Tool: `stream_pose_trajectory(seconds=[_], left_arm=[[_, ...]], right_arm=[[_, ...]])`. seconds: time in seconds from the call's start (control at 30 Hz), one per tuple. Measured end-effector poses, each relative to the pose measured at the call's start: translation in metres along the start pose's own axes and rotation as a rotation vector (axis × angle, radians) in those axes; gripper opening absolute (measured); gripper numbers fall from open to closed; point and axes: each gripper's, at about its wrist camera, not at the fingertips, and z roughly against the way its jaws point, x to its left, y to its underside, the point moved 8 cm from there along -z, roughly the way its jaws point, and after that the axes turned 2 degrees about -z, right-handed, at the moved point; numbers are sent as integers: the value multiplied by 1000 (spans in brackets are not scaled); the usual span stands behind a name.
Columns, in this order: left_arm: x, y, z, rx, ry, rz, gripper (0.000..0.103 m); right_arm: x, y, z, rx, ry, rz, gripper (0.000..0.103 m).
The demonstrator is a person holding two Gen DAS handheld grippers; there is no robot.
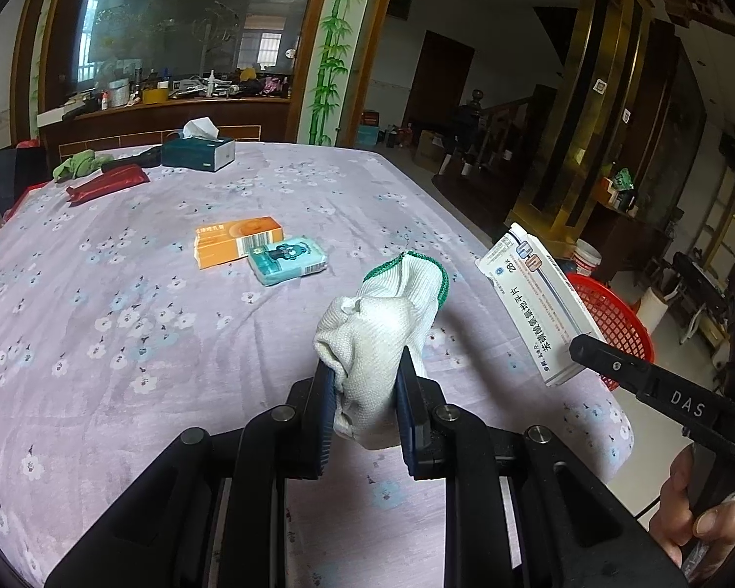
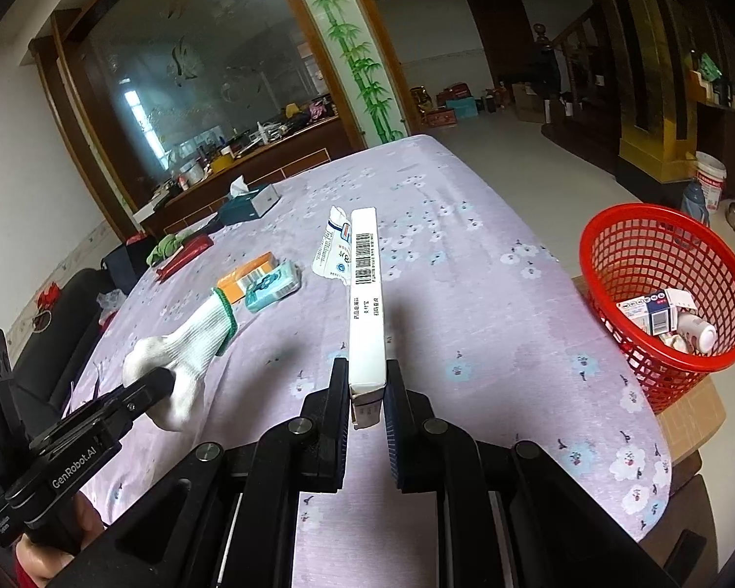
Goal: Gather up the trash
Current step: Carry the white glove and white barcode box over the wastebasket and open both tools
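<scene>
Glove [image 1: 372, 343] | soft, light, limp knit; best pinched mid-bunch | white, green cuff | held above counter [image 1: 147, 318] by left tongs [image 1: 362, 392], pressed onto it || Box [image 2: 366, 294] | light, stiff card, crushable; grip flat faces | white, barcoded | pinched by right tongs [image 2: 367, 392], near red basket [image 2: 661, 225]

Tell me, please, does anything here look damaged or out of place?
The white medicine box held in the right tool has a crumpled, torn-open far end. The left tool holds a bunched white glove. Nothing is spilled.
</scene>
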Motion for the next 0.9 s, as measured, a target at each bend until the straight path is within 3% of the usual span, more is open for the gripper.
stream_pose_trajectory(seconds=[0.47, 0.7, 0.9], left_arm=[[-31, -10, -8, 12, 50, -43, 21], [-79, -20, -22, 47, 158, -93, 21], [-141, -36, -41, 92, 328, -123, 21]], right_arm=[[-35, -15, 20, -50, 26, -70, 14], [-84, -33, 48, -124, 75, -155, 14], [-148, -50, 78, -191, 160, -263, 14]])
